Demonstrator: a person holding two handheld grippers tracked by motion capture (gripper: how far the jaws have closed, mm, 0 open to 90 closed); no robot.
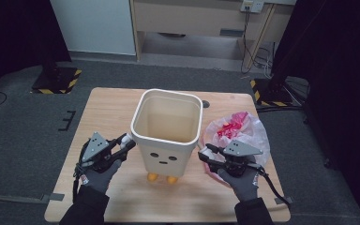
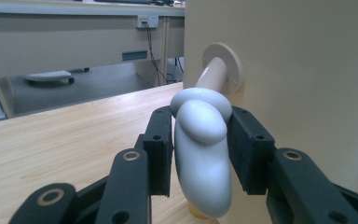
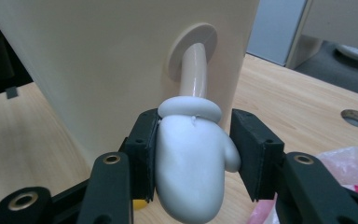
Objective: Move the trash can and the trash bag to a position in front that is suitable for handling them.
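A cream, square bin [image 1: 166, 126] with a drawn face and orange feet [image 1: 153, 176] stands upright in the middle of the wooden table [image 1: 112, 108], open and empty inside. From each side wall sticks a cream arm ending in a white mitten hand. My left gripper [image 1: 126, 142] is at the bin's left side, shut on the left mitten [image 2: 200, 154]. On the bin's right side my right gripper [image 1: 206, 152] is shut on the right mitten [image 3: 191, 163]. In both gripper views the jaws press the mitten from either side.
A clear plastic bag [image 1: 236, 129] with pink and red contents lies on the table just right of the bin, behind my right gripper. A cable hole [image 1: 206, 104] sits near the table's far edge. A desk and cables stand beyond the table.
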